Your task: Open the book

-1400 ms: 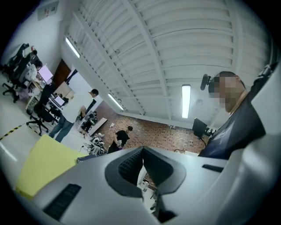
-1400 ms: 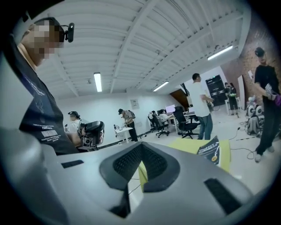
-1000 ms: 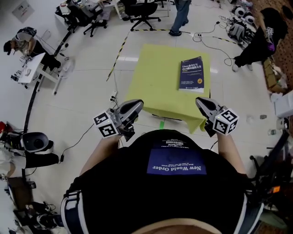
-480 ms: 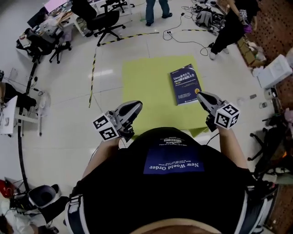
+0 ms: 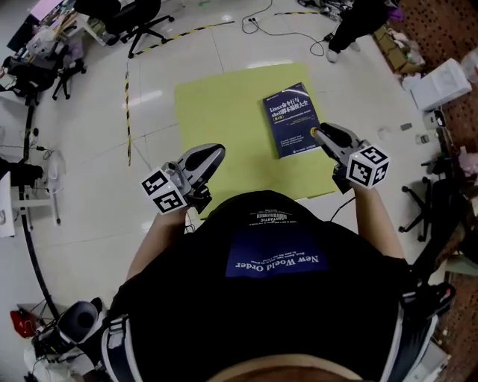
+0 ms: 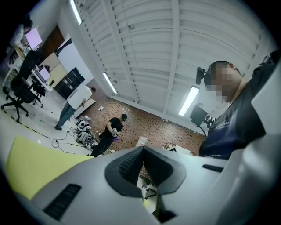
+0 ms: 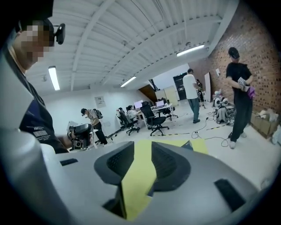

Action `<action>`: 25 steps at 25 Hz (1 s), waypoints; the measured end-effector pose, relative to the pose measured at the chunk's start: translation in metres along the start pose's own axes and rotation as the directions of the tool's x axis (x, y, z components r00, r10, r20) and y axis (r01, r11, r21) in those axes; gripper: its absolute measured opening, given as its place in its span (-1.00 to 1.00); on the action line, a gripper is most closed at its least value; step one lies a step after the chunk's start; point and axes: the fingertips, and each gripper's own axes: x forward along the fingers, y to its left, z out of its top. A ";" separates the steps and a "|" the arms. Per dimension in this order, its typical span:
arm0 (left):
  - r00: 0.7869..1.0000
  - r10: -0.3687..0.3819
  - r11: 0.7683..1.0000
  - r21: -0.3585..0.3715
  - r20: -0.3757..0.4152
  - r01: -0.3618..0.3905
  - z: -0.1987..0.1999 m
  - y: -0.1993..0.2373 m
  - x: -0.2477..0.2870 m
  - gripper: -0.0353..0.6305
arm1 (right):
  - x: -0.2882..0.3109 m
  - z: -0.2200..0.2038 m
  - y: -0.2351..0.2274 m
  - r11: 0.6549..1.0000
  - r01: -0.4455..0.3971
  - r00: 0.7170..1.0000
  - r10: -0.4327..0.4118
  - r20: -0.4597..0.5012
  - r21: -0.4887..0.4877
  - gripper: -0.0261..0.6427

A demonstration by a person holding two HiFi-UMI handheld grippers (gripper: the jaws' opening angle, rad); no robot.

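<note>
A closed dark blue book (image 5: 292,119) lies on the yellow-green table (image 5: 224,112), toward its right side. My right gripper (image 5: 319,134) reaches over the table's near edge, tips at the book's near right corner. Its jaws have just been opening; in the right gripper view (image 7: 142,147) a gap shows only the yellow table (image 7: 139,176) between them, and a dark corner of the book (image 7: 188,144) peeks past the right pad. My left gripper (image 5: 217,151) hovers over the table's near left part, well left of the book. Its pads (image 6: 131,165) meet, with nothing between them.
The table stands on a pale tiled floor. Office chairs (image 5: 131,15) and a striped tape line (image 5: 127,97) lie to the far left, cables and a standing person (image 5: 358,15) beyond the table, and a white box (image 5: 441,82) to the right.
The table and book have come closer in the head view. Both grippers moved forward over the table's near edge, the right one reaching the book's near right corner.
</note>
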 end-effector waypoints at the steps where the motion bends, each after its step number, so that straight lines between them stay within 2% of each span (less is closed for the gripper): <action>1: 1.000 0.020 1.000 0.001 -0.003 -0.020 -0.002 0.000 0.008 -0.88 | 0.002 -0.003 -0.012 1.000 -0.006 1.000 0.006 -0.015 0.006 -0.62; 4: 0.997 0.075 0.997 -0.016 -0.004 -0.075 -0.007 0.002 0.028 -0.88 | 0.015 -0.014 -0.049 0.998 -0.024 0.996 0.028 -0.084 0.051 -0.43; 7: 0.993 0.118 0.992 -0.049 -0.027 -0.119 -0.023 0.011 0.048 -0.88 | 0.038 -0.031 -0.090 0.995 -0.035 0.985 0.050 -0.167 0.088 -0.11; 11: 0.988 0.134 0.986 -0.091 -0.082 -0.142 -0.050 0.024 0.060 -0.88 | 0.073 -0.068 -0.131 0.994 0.019 0.968 0.009 -0.251 0.108 0.02; 15: 0.985 0.105 0.983 -0.138 -0.138 -0.124 -0.088 0.051 0.075 -0.88 | 0.096 -0.124 -0.165 0.980 0.103 0.944 -0.043 -0.327 0.168 0.06; 19: 0.987 0.061 0.984 -0.157 -0.150 -0.085 -0.117 0.077 0.086 -0.88 | 0.113 -0.163 -0.175 0.968 0.147 0.930 -0.066 -0.361 0.203 0.07; 22: 0.989 0.041 0.979 -0.191 -0.139 -0.067 -0.132 0.085 0.088 -0.88 | 0.114 -0.173 -0.178 0.969 0.178 0.925 -0.107 -0.364 0.169 0.07; 25: 0.992 0.027 0.974 -0.219 -0.125 -0.054 -0.139 0.085 0.083 -0.88 | 0.117 -0.184 -0.180 0.971 0.201 0.902 -0.133 -0.412 0.127 0.07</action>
